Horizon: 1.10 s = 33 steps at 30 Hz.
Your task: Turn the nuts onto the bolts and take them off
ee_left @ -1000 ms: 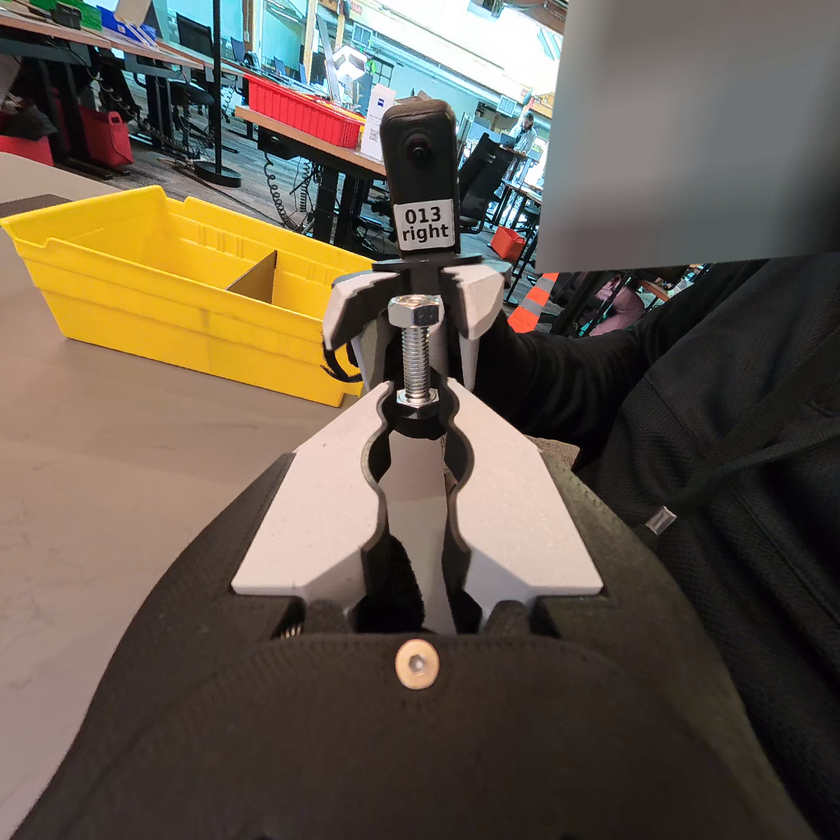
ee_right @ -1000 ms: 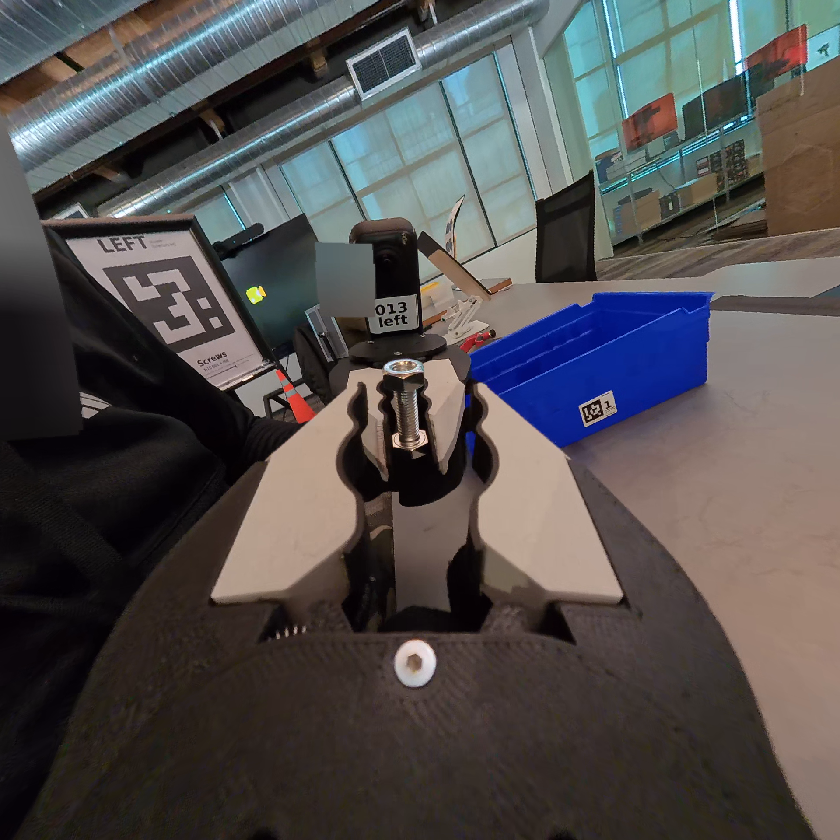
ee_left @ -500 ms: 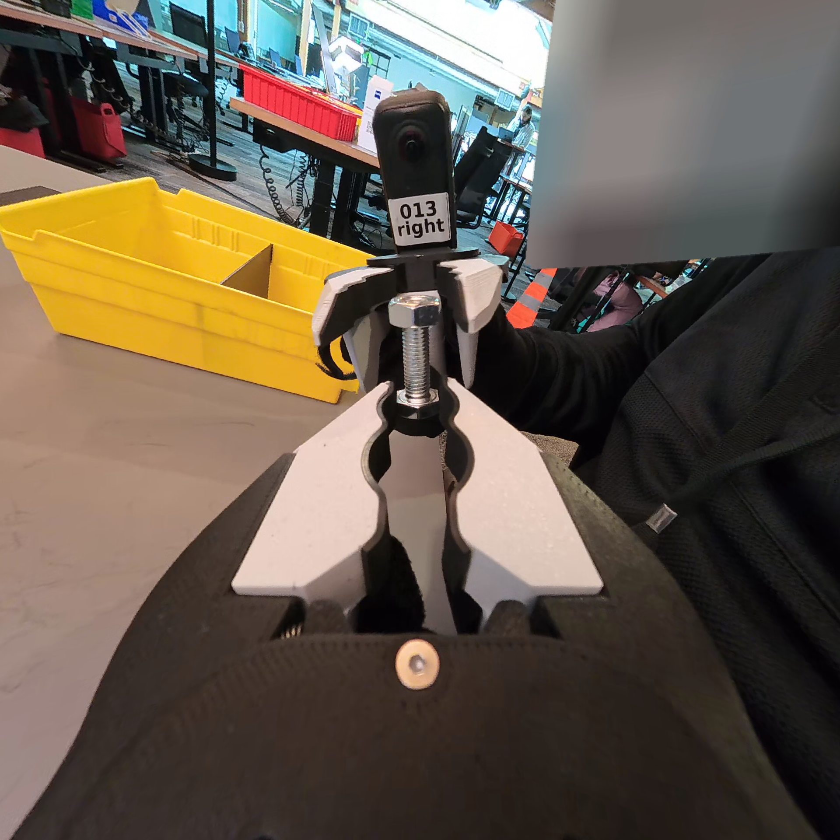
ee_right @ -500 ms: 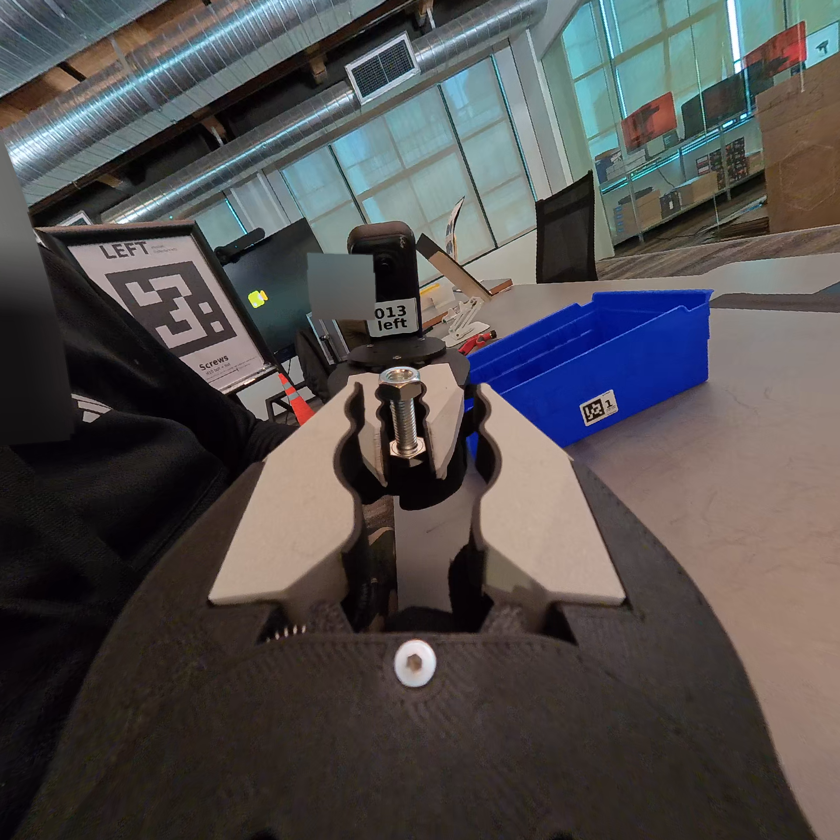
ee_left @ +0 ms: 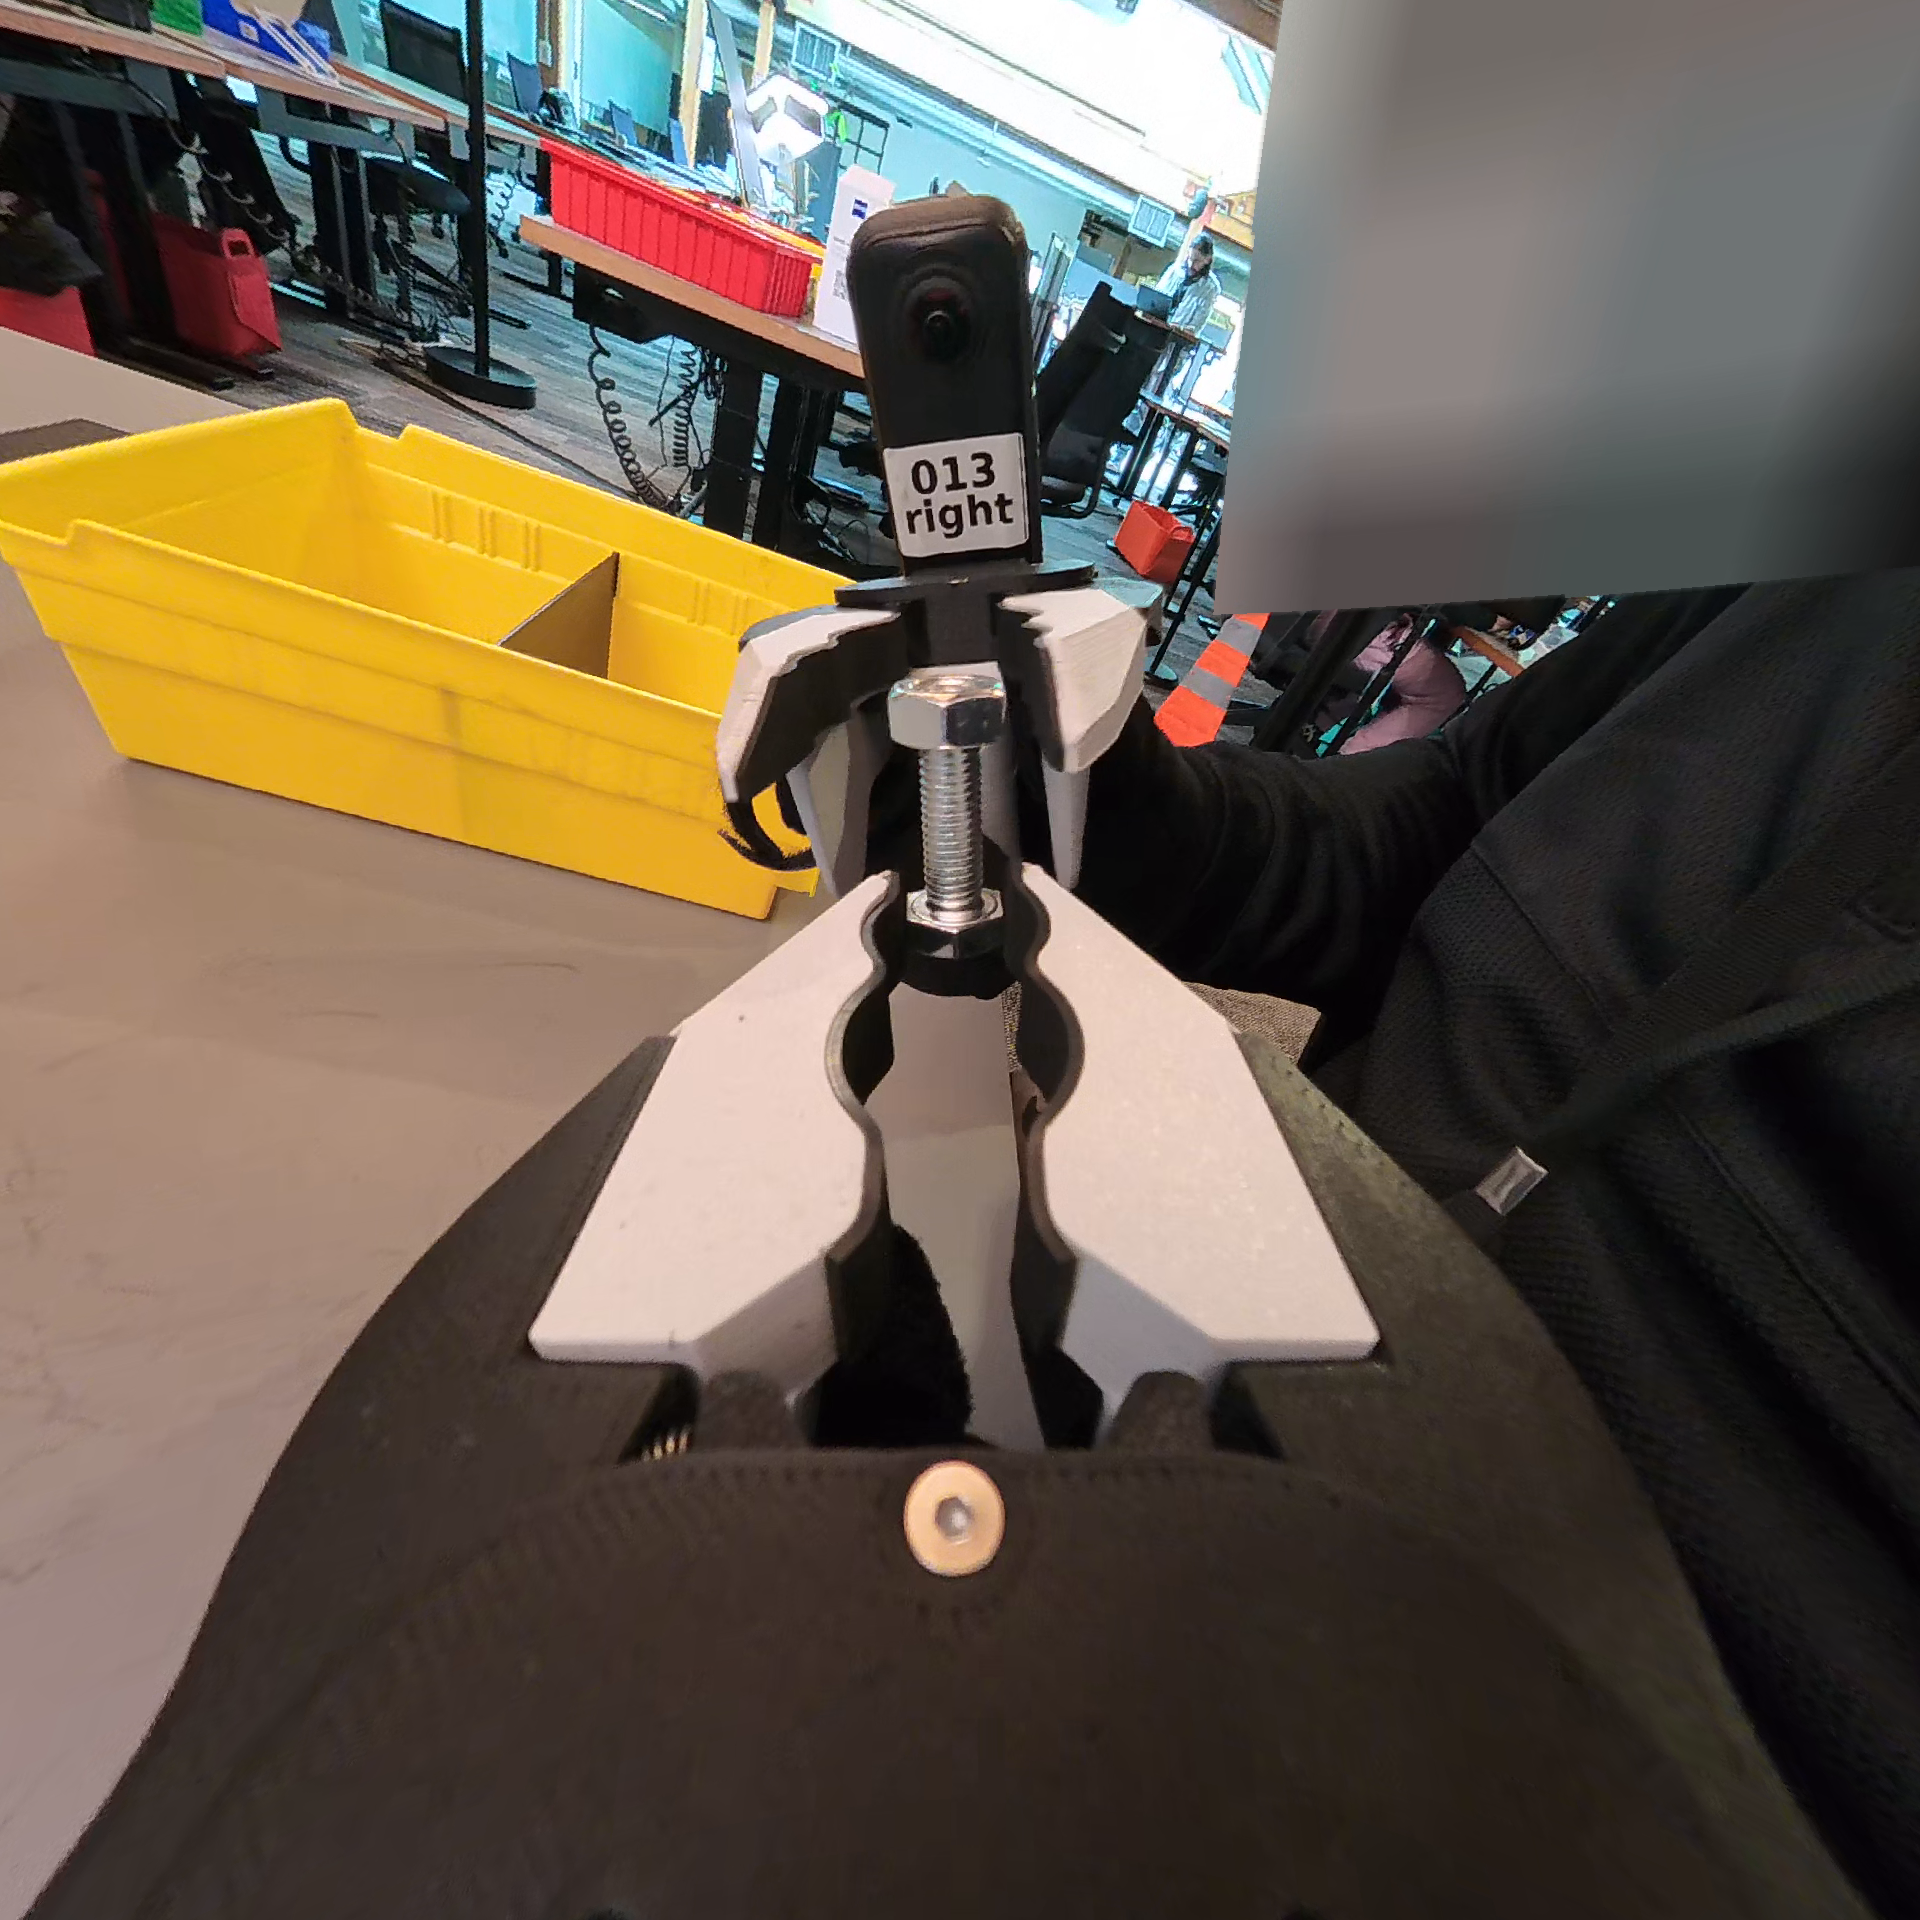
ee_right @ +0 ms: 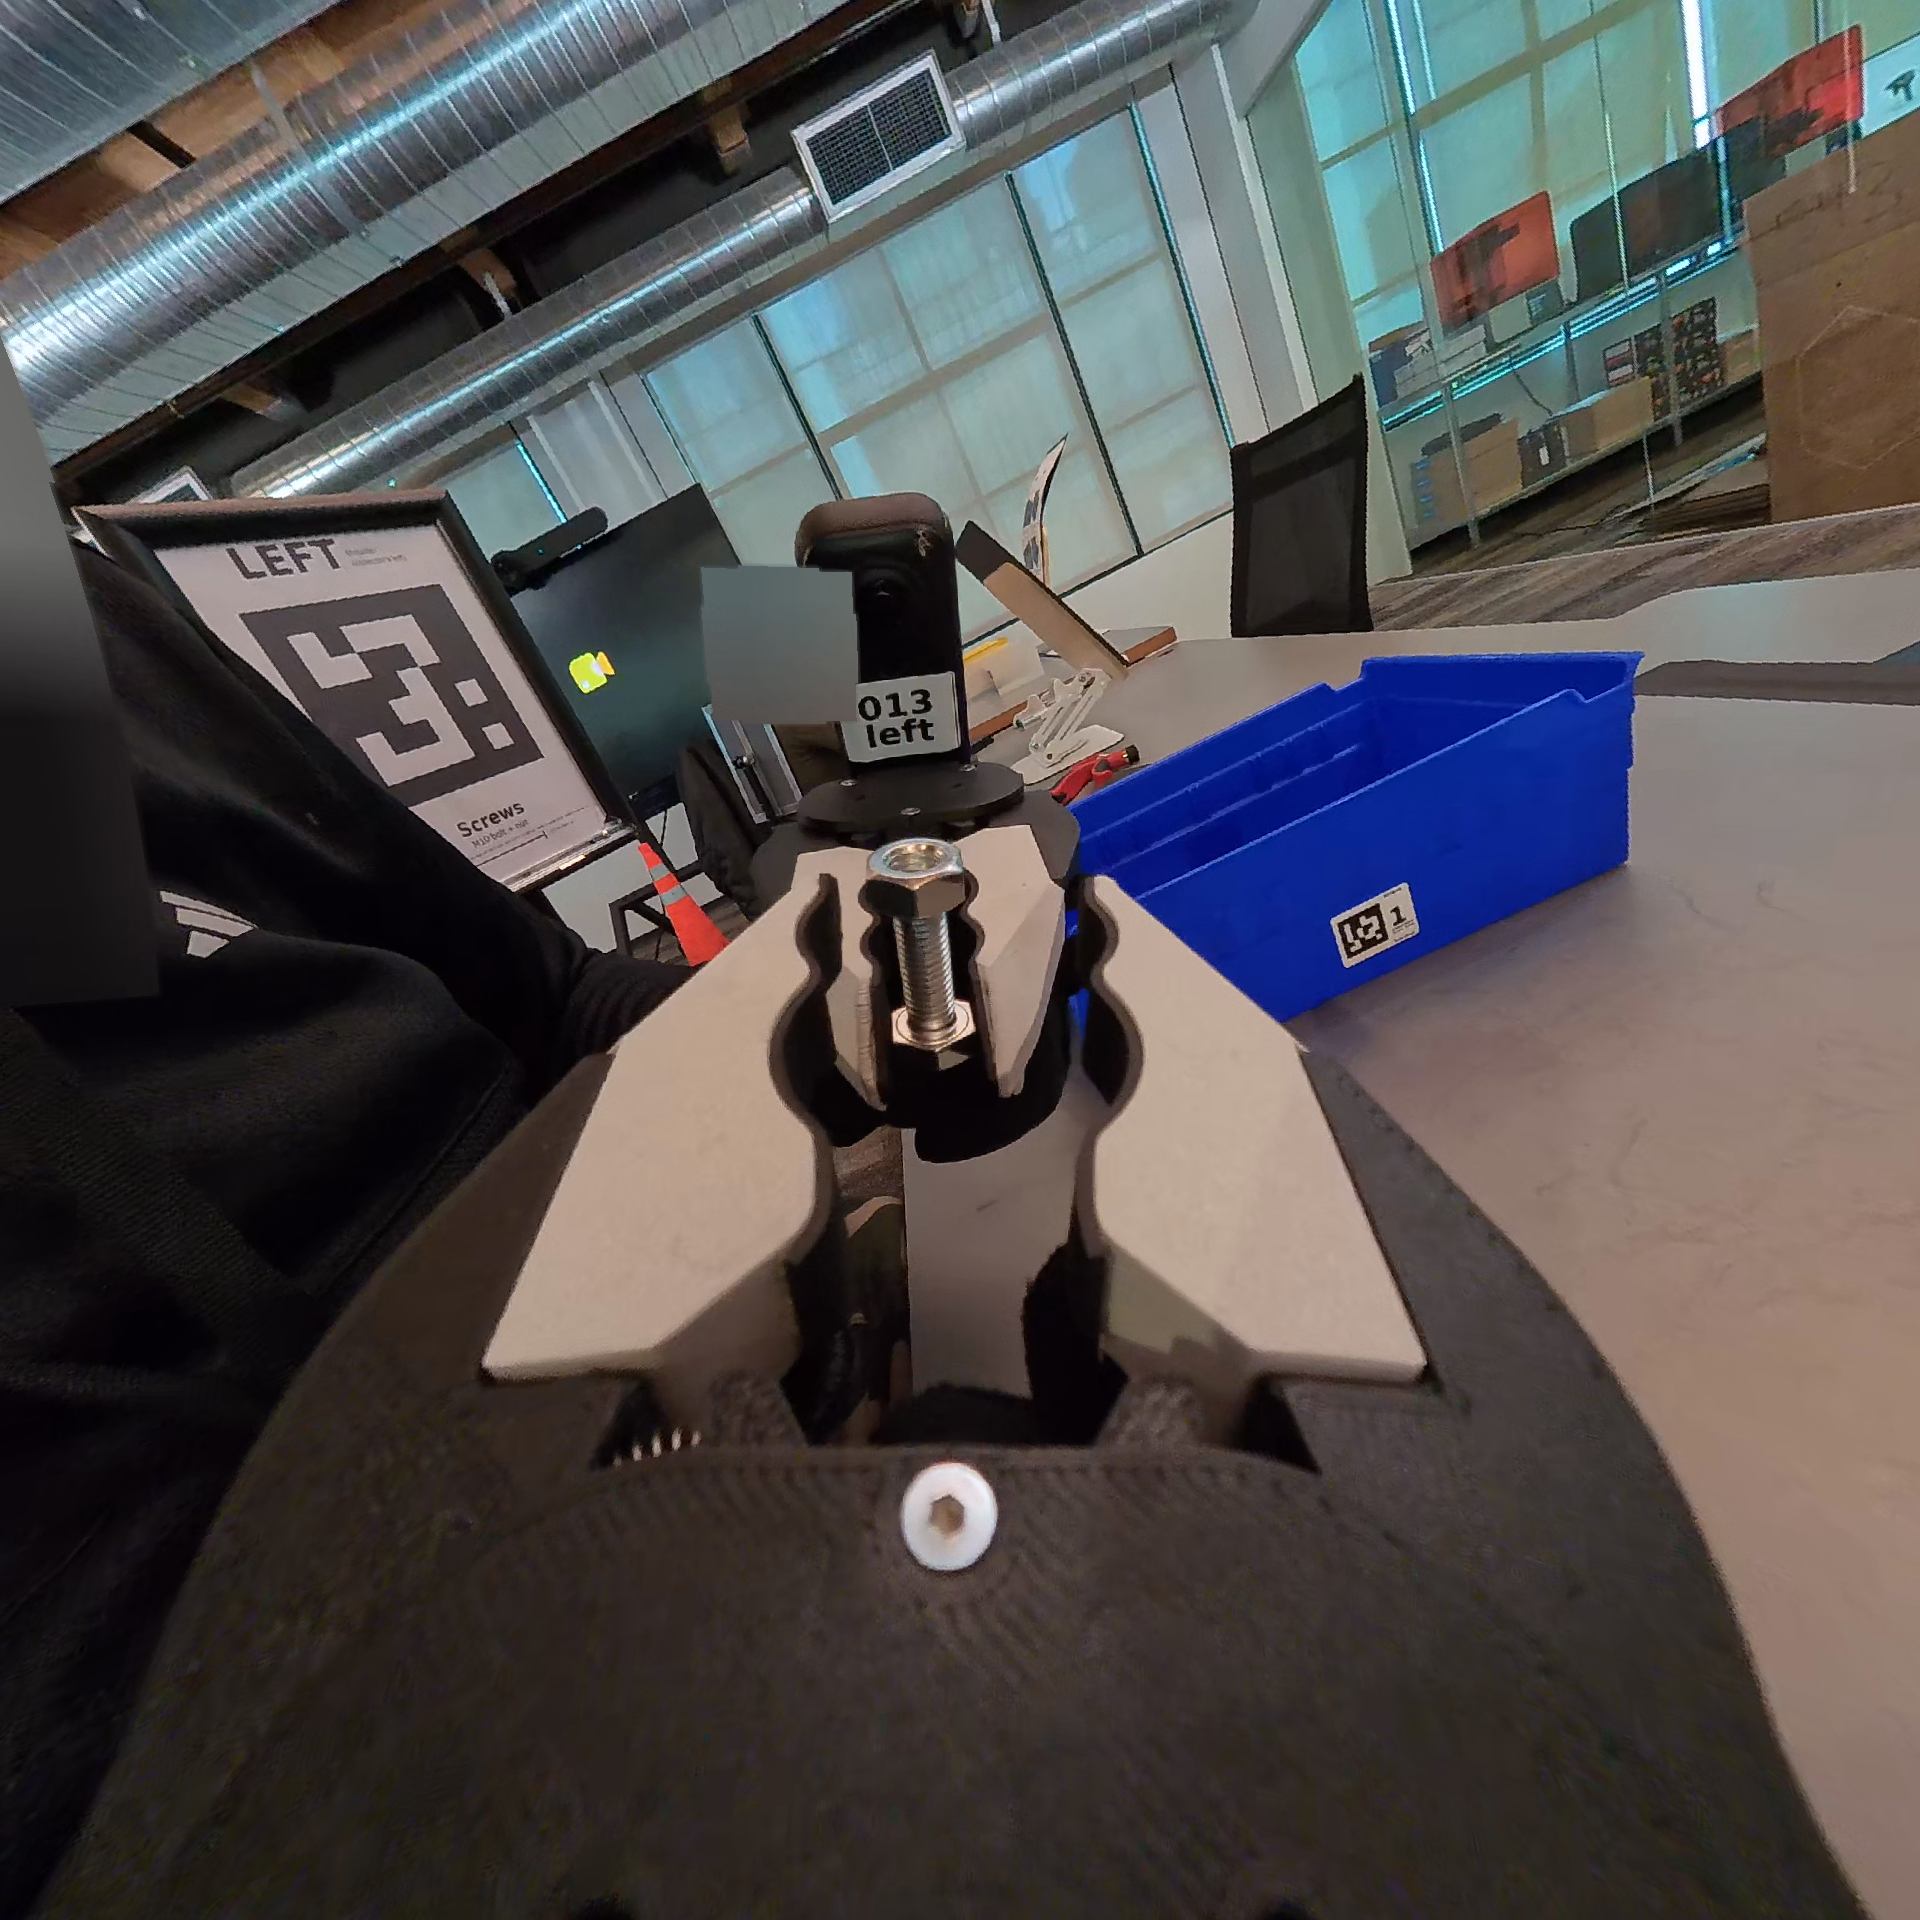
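Mid-turning, I judge: the left claw (ee_left: 954, 896) is clamped on the nut (ee_left: 953, 916) at the bolt's (ee_left: 950, 810) near end, the right claw (ee_right: 951, 902) flanks its head (grip unclear), so next twist squarely along that bolt.

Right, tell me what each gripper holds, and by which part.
The left gripper grips the nut by its sides. The right gripper grips the bolt by its head.
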Available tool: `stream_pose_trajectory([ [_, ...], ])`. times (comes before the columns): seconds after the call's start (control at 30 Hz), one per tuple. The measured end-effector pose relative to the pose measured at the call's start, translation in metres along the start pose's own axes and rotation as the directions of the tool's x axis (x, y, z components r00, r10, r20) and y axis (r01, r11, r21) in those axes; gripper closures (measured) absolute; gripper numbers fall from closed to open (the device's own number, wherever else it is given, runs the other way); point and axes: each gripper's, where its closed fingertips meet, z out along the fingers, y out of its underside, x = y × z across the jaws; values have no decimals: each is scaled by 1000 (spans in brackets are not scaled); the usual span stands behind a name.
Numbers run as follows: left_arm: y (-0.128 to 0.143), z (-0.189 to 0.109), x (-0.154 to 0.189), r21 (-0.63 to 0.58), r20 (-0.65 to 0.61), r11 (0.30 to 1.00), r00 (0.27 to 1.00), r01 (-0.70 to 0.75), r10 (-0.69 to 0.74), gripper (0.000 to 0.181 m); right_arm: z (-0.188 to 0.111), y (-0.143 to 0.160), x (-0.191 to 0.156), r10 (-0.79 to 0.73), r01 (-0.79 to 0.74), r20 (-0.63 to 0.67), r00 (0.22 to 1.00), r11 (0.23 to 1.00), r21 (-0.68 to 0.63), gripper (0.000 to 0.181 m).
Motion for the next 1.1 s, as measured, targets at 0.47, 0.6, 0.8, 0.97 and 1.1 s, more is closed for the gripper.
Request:
stream_pose_trajectory([
  [0.47, 1, 2, 0, -3, -2, 1000, 1000, 5, -5, 165, -1, -1, 0, 0, 0, -1, 1000, 1000, 2, 140],
  [0.6, 0, 2, 0, -2, 8, 1000, 1000, -3, 3, 165, -2, -2, 0, -3, 3, -2, 1000, 1000, 7, 140],
  [0.8, -1, 2, 2, -5, 5, 1000, 1000, -15, 15, 165, -2, -2, 1, 0, 0, -3, 1000, 1000, 11, 140],
  [0.97, -6, -1, 5, 13, 3, 999, 999, -40, 40, 165, -2, -4, 1, 7, -7, 0, 1000, 1000, 19, 138],
  [1.1, -11, -5, 5, 40, 4, 998, 999, -43, 43, 165, -7, -6, 8, 27, -26, -28, 999, 999, 38, 140],
])
